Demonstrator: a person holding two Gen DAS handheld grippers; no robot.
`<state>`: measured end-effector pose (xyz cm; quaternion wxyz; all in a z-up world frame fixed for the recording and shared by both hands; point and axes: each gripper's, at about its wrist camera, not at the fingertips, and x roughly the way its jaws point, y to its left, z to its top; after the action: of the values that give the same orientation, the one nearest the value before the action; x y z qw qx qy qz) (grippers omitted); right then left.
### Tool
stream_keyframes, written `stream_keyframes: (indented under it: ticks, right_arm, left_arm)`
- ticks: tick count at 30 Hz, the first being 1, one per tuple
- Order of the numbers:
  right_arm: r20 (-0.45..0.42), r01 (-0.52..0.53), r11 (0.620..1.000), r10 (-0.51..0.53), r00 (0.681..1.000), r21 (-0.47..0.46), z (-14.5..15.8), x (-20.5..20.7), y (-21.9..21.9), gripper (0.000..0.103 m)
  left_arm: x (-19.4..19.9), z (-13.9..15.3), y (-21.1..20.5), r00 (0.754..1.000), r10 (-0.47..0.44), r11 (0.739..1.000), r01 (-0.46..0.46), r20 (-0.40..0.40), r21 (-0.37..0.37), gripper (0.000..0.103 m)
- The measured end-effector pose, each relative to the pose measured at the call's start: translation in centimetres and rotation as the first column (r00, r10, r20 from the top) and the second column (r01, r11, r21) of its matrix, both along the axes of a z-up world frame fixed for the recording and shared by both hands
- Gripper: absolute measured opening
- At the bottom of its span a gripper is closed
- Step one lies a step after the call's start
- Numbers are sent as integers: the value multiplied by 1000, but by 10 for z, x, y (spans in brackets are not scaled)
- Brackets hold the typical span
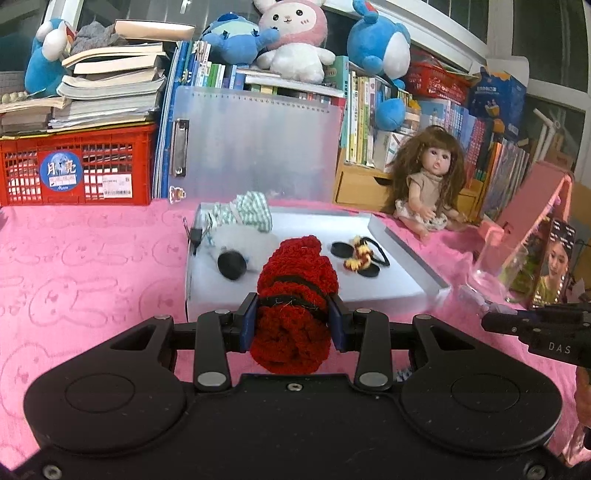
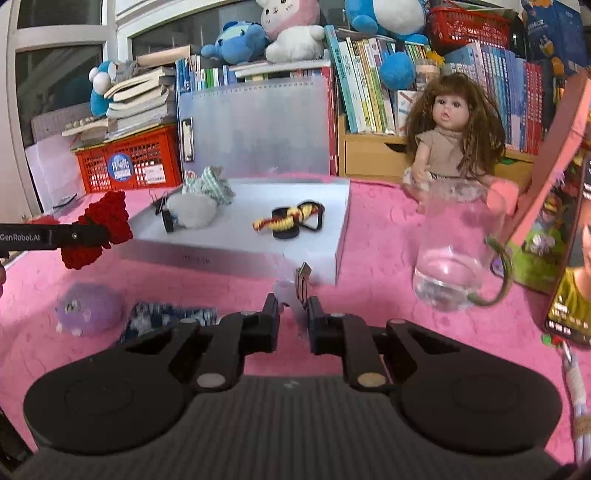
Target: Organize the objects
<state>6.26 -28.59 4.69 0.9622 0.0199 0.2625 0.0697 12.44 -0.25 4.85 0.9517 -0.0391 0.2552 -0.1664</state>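
Left wrist view: left gripper [image 1: 293, 325] fingers pinch a red knitted bow [image 1: 295, 295] across its banded middle, above the pink table [image 1: 92, 277], just short of the white box [image 1: 388, 280]. Soft, light yarn; squashes, so the tied waist looks the surest hold. Right wrist view: right gripper [image 2: 293, 310] fingers nip a small clear hair clip [image 2: 297, 291]. Thin, stiff, probably slippery; best gripped across its flat sides.

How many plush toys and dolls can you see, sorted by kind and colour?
Blue plush toys: 3
Pink-and-white plush rabbit: 1
Long-haired doll: 1
Total: 5
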Motion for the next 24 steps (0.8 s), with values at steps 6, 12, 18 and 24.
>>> stream_keyframes:
  ticks: [6,12,18,24]
  right_arm:
    - [-27,19,999,-19,999,27,12,32,1,19]
    - [-51,31,998,-27,998,61,19,69,0,19]
    - [-89,31,999,-28,996,42,11,104,4,19]
    - [-149,18,998,-10,989,54,-3,125,8,19]
  left_arm:
    - [36,4,-2,999,29,999,-29,-34,-21,36]
    - [75,-7,-8,994,76,997,-77,-80,-10,36]
    - [96,-20,-13,989,98,995,-94,-109,40,36]
    - [103,-24,-21,990,92,993,-83,-109,83,37]
